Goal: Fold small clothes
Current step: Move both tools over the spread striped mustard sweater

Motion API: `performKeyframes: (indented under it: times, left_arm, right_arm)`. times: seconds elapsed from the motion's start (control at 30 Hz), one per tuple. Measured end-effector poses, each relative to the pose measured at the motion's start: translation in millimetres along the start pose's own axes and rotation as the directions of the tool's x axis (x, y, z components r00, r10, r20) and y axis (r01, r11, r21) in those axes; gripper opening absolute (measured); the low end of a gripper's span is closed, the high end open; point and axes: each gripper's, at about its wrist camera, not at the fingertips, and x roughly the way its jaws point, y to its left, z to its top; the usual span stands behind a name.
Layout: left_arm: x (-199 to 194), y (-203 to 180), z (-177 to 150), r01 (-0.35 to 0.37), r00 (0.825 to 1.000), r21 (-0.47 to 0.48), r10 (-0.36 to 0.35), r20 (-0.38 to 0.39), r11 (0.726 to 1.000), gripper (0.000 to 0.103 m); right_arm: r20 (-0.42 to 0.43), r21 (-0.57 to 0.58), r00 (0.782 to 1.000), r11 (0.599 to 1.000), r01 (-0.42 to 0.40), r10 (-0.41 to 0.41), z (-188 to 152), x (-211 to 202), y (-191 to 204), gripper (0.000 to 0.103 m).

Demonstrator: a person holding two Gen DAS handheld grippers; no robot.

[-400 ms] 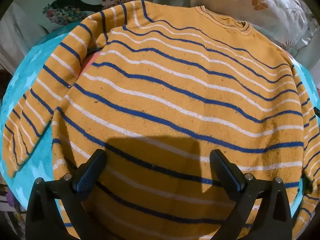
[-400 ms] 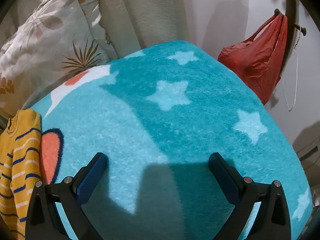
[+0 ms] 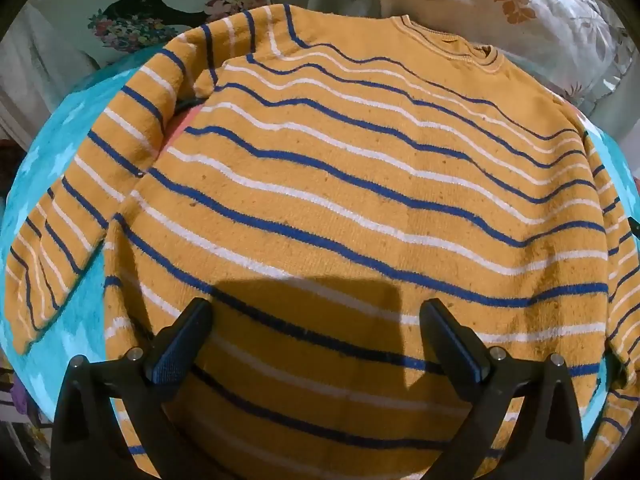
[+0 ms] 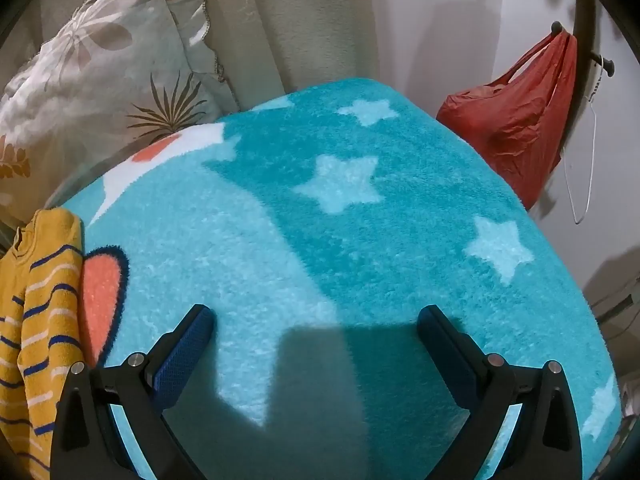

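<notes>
A small mustard-yellow sweater (image 3: 352, 184) with blue and white stripes lies spread flat on a turquoise star-patterned blanket (image 3: 52, 160), collar at the far side, one sleeve stretched out to the left. My left gripper (image 3: 316, 312) hovers open over the sweater's lower body, nothing between its fingers. In the right wrist view only the sweater's right edge (image 4: 36, 320) shows at the far left. My right gripper (image 4: 316, 316) stands open above bare blanket (image 4: 360, 240), well to the right of the sweater.
Floral pillows (image 4: 100, 92) lean behind the blanket. A red bag (image 4: 516, 128) hangs from a dark hook at the right by a pale wall. The blanket's right edge drops off near the bag.
Both views have shifted only slightly; the sweater lies as before and both grippers stay open.
</notes>
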Motion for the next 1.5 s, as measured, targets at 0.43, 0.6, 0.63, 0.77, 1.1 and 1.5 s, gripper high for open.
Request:
performKeyframes:
  times: [0.43, 0.6, 0.63, 0.77, 1.1, 1.5]
  left_arm:
    - [-14.0, 3.6, 4.0, 0.005, 0.999, -0.027, -0.006, -0.037, 1.0, 0.082]
    - [-47.1, 0.1, 11.9, 0.042, 0.999, -0.009, -0.042, 0.026, 0.999, 0.068]
    - [-55.0, -0.2, 13.2, 0.047, 0.998, -0.004, -0.047, 0.043, 0.999, 0.068]
    - [-82.9, -3.6, 18.4, 0.046, 0.993, 0.028, -0.048, 0.109, 0.999, 0.068]
    - [-108.4, -9.7, -4.8, 0.036, 0.988, 0.044, -0.043, 0.147, 0.998, 0.068]
    - [-105.9, -11.9, -22.0, 0.027, 0.992, 0.039, -0.032, 0.122, 0.999, 0.068]
  right_arm:
    - [-0.075, -0.03, 0.997, 0.999, 0.017, -0.019, 5.4, -18.0, 5.1, 0.094]
    - [-0.015, -0.166, 1.0, 0.986, 0.002, -0.005, 3.4, -65.6, 31.2, 0.088]
    - [0.008, -0.191, 1.0, 0.982, 0.002, 0.0, 1.7, -78.6, 37.0, 0.088]
    - [0.019, -0.231, 1.0, 0.973, -0.011, 0.016, -0.4, -117.4, 59.2, 0.087]
    - [0.044, -0.38, 0.999, 0.925, 0.007, 0.011, -39.5, -162.6, 110.6, 0.087]
    - [0.023, -0.421, 1.0, 0.907, -0.009, 0.021, -50.9, -157.4, 127.5, 0.087]
